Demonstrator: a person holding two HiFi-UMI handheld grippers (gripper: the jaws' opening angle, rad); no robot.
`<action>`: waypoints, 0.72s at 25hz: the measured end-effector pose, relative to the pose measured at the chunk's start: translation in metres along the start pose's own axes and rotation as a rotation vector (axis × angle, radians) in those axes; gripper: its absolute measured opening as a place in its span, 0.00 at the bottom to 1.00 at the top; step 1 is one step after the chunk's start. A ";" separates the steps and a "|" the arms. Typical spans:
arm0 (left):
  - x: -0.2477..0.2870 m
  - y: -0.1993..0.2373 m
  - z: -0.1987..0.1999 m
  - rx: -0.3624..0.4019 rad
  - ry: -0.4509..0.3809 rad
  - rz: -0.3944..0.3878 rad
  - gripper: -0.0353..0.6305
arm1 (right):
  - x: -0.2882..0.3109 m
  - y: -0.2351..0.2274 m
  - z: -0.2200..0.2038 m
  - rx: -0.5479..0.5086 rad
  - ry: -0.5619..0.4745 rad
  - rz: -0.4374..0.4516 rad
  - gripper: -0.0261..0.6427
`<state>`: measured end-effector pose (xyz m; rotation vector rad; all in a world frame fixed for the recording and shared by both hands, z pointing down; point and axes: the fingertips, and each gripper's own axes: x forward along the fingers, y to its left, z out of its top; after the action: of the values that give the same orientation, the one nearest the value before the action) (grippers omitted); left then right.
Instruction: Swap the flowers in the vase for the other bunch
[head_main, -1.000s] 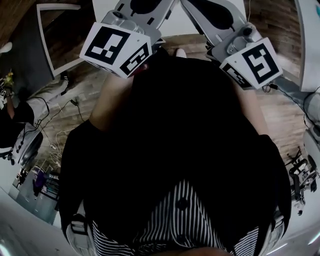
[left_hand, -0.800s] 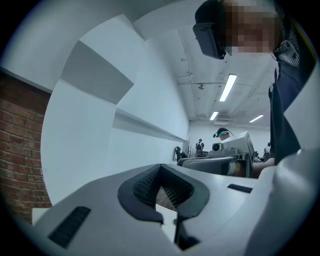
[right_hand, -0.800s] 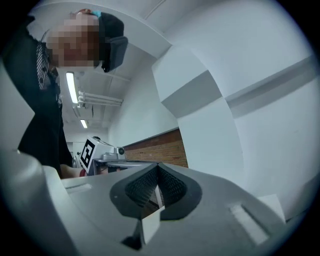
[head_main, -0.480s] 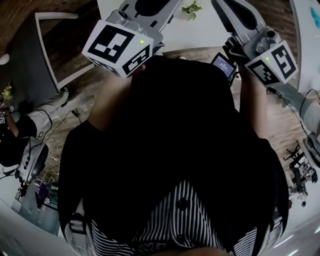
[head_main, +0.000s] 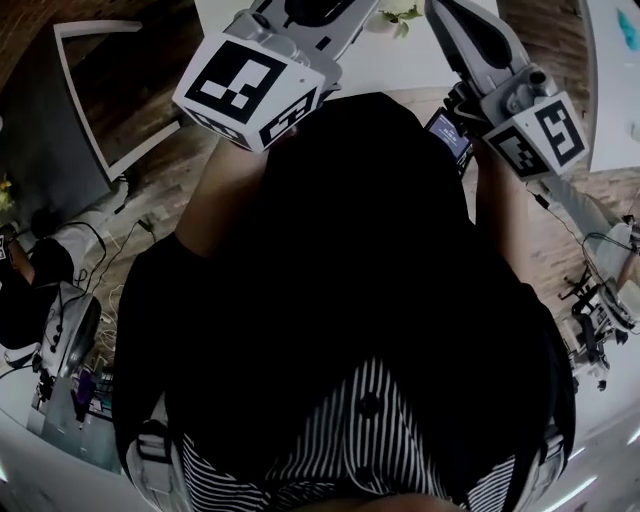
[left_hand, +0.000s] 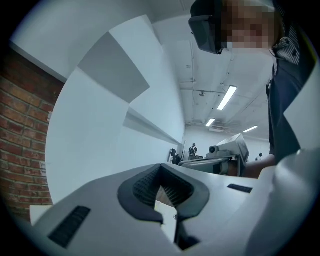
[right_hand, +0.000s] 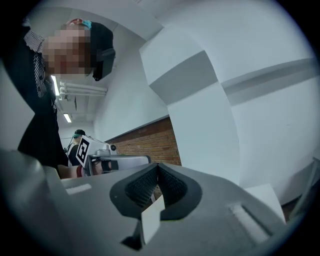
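- The left gripper (left_hand: 160, 172) has its jaws together with nothing between the pads. Its view looks level at a white wall and ceiling, with no flowers in it.
- The right gripper (right_hand: 158, 169) also has its jaws closed and empty, and it faces a wall and brickwork.
- In the head view a sprig of flowers (head_main: 398, 12) shows on the white table (head_main: 400, 62), ahead of both pairs of jaws and between them. I cannot tell whether it stands in the vase or is the spare bunch, and no vase can be made out.
- The step in hand looks like the approach: nothing is gripped and the swap is not begun.
- To do it well, tip both pairs of jaws down until the flowers come into the gripper views. Part the jaws before they reach the stems, not at them.
- Take the stems low, just above the vase's rim, with one pair. Keep the other pair beside the vase to steady it, since a light vase may tip as the stems drag out.
- Lift straight up and clamp gently, because stems crush.
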<state>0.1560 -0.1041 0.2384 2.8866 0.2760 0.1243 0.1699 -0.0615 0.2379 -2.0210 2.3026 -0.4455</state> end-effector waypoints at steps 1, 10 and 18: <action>-0.001 0.000 0.000 -0.010 -0.003 0.001 0.05 | -0.001 -0.001 -0.002 -0.002 0.008 -0.003 0.04; 0.013 0.006 -0.002 -0.016 0.039 0.022 0.05 | 0.001 -0.034 0.003 -0.007 0.021 -0.006 0.04; 0.031 0.019 -0.003 -0.056 0.050 0.049 0.05 | 0.006 -0.066 -0.005 -0.034 0.070 0.004 0.17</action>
<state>0.1888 -0.1152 0.2480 2.8389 0.2077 0.2095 0.2311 -0.0732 0.2600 -2.0471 2.3699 -0.4881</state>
